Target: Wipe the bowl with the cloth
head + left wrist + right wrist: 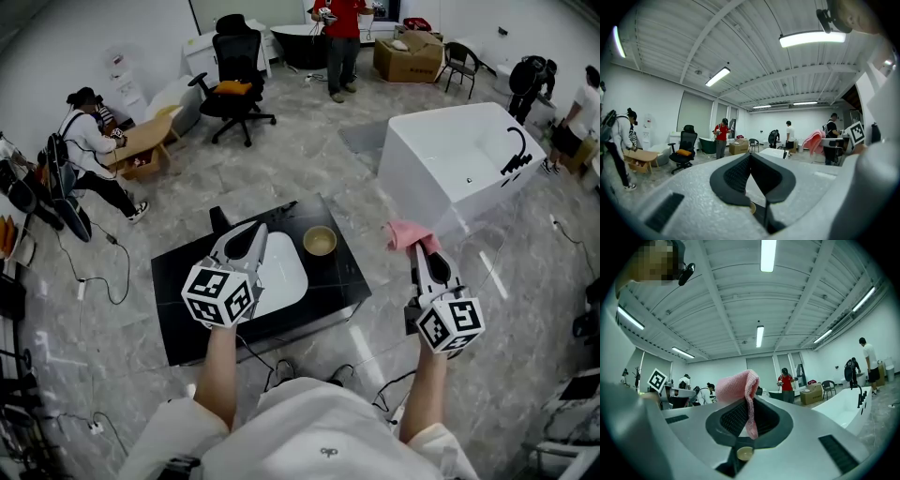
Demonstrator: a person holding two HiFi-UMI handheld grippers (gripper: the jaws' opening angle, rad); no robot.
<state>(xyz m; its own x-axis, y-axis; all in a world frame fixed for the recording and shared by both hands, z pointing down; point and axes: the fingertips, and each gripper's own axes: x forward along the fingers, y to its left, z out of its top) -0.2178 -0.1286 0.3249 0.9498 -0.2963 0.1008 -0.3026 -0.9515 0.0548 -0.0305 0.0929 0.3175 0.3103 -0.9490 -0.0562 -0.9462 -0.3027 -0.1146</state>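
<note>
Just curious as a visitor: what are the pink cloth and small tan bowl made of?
The pink cloth, pinched in the right claw: soft matte knit, stitch rows visible. The small tan round bowl: smooth-looking, perhaps ceramic or plastic; too small to tell.

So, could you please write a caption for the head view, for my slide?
Right gripper holds a pink cloth raised; the bowl waits on the black table.

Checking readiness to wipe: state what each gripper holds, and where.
Right gripper pinches the pink cloth by a hanging fold; the rest bunches above. Left gripper: shut, holding nothing.
</note>
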